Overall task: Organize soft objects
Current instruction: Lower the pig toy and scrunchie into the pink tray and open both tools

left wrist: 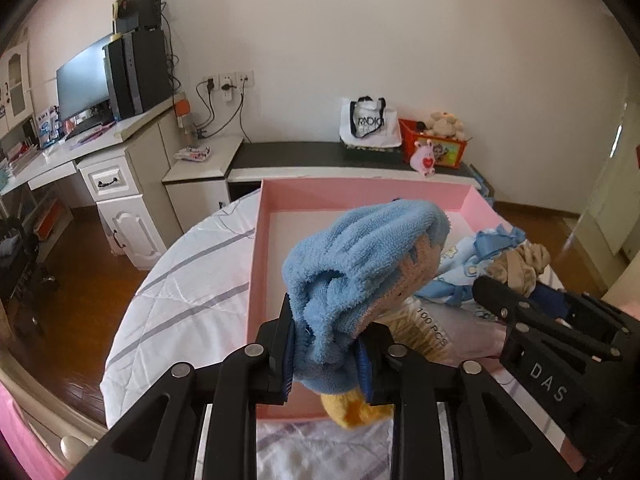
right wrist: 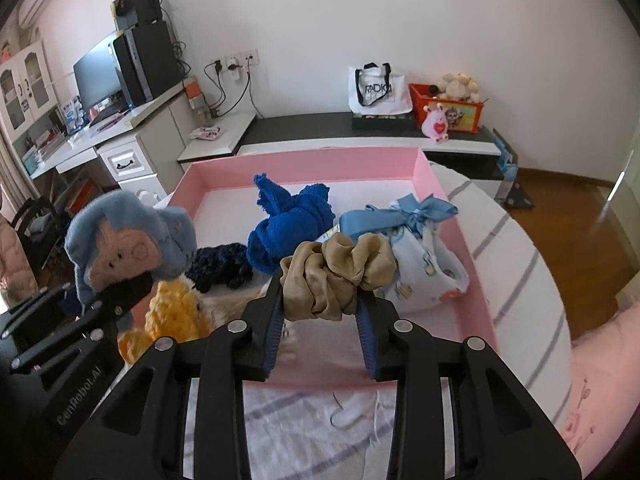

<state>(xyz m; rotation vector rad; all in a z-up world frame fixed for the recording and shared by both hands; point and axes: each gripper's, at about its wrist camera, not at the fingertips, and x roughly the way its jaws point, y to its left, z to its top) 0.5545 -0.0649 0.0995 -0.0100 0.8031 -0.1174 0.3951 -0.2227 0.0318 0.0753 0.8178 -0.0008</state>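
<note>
Underneath everything, a bed [left wrist: 188, 292] in a white quilted cover with grey stripes is carrying a shallow pink box [right wrist: 304, 168], its lid off and its white floor showing. Beyond the bed, a low dark-topped bench [left wrist: 320, 154] is running along a plain white wall, bearing a white tote bag [right wrist: 376, 88] and a red toy bin [right wrist: 448, 110] with pale plush animals piled in it. To the left, a white desk [left wrist: 100, 140] is holding a monitor [left wrist: 82, 80] and a black computer tower [left wrist: 138, 74], with cables hanging from wall sockets behind. The floor is glossy brown wood.

The left gripper [left wrist: 328, 356] is clenching a plush doll with blue hair [left wrist: 360, 256], its blue pads pressing into the doll's fabric on both sides; the doll is hanging over the near left part of the box, its yellow body [right wrist: 172, 312] drooping below the jaws. The right gripper [right wrist: 320, 316] is grasping a beige scrunchie [right wrist: 336, 280], bunched between its fingers and held above the near edge of the box.

Inside the box, a bright blue knotted cloth [right wrist: 292, 228] is sitting near the middle, a dark navy scrunchie [right wrist: 220, 266] is lying just beside it to the left, and a white printed pouch tied with a blue ribbon [right wrist: 416, 256] is lying to the right, just behind the beige scrunchie.
</note>
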